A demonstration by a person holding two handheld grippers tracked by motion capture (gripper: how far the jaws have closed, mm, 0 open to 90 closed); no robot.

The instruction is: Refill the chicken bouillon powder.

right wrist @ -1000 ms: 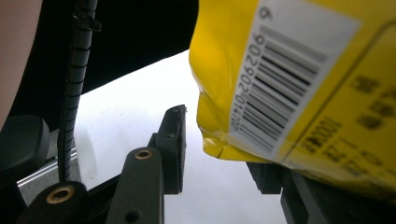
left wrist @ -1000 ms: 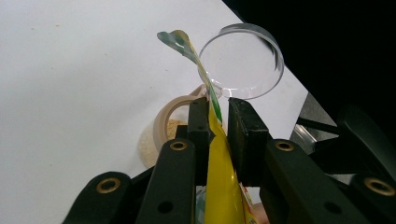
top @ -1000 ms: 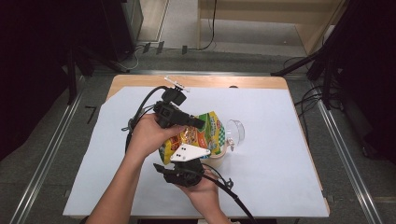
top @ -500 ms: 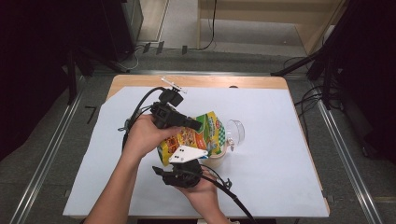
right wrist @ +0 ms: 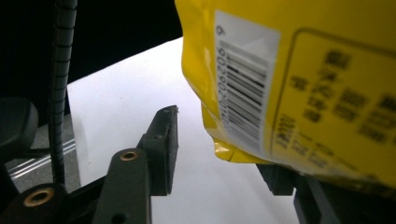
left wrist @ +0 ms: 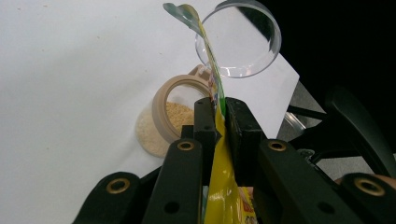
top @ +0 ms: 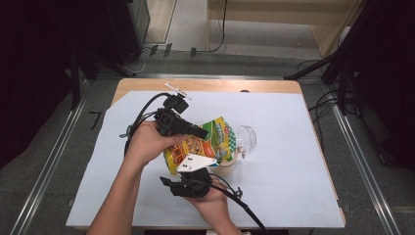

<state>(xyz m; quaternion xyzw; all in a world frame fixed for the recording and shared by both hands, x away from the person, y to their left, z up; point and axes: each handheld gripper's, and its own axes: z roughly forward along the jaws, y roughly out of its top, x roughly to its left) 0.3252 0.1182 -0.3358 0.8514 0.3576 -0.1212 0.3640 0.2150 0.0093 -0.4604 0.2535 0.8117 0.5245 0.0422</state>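
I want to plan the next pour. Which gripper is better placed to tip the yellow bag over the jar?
Left. The left gripper is shut on the yellow bag just above the jar. The right gripper stands open under the bag, jaws just opening.

Right tool jaws have just been opening — yellow bag sits between them, unpinched

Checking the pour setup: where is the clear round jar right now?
In the high view the clear round jar lies on the white sheet near the table's middle, just right of the yellow snack bag, whose top edge the left gripper pinches.
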